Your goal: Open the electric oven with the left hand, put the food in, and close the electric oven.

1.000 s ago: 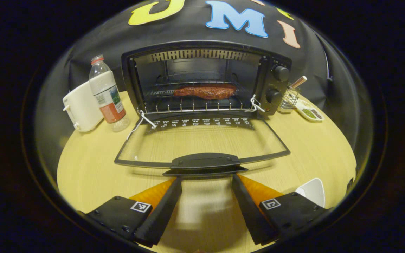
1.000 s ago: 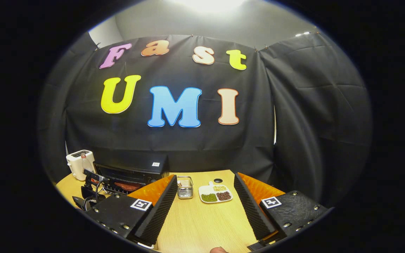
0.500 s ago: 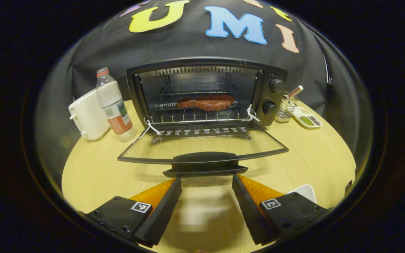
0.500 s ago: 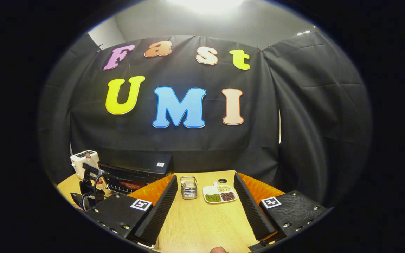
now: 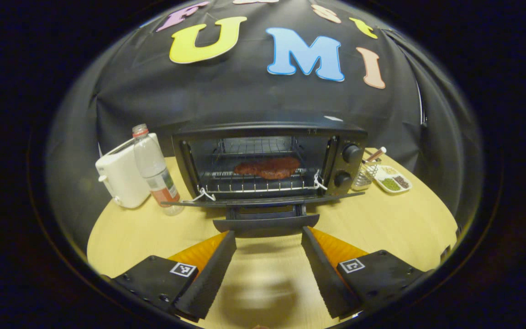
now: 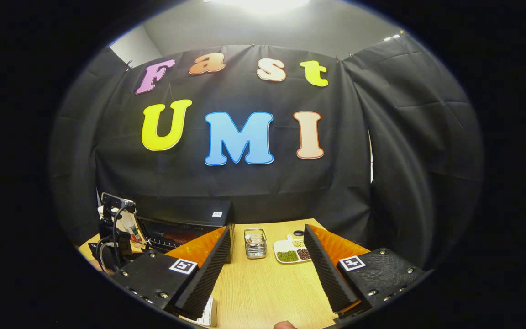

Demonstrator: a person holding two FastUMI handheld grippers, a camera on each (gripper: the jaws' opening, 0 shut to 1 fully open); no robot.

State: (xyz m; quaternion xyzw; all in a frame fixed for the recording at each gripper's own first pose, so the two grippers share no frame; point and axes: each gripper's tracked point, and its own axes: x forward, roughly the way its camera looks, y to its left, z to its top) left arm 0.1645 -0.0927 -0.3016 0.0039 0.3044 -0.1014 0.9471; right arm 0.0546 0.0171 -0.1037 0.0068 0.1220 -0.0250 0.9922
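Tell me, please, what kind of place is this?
Probably a staged recording booth set up as a small kitchen: a black cloth wall stands behind a wooden table that holds an electric oven, a white toaster and a water bottle.

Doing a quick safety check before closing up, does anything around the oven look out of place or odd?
White string is tied at both front corners of the oven rack, an odd makeshift fix. The door hangs flat open with the meat inside. Nothing looks spilled or damaged.
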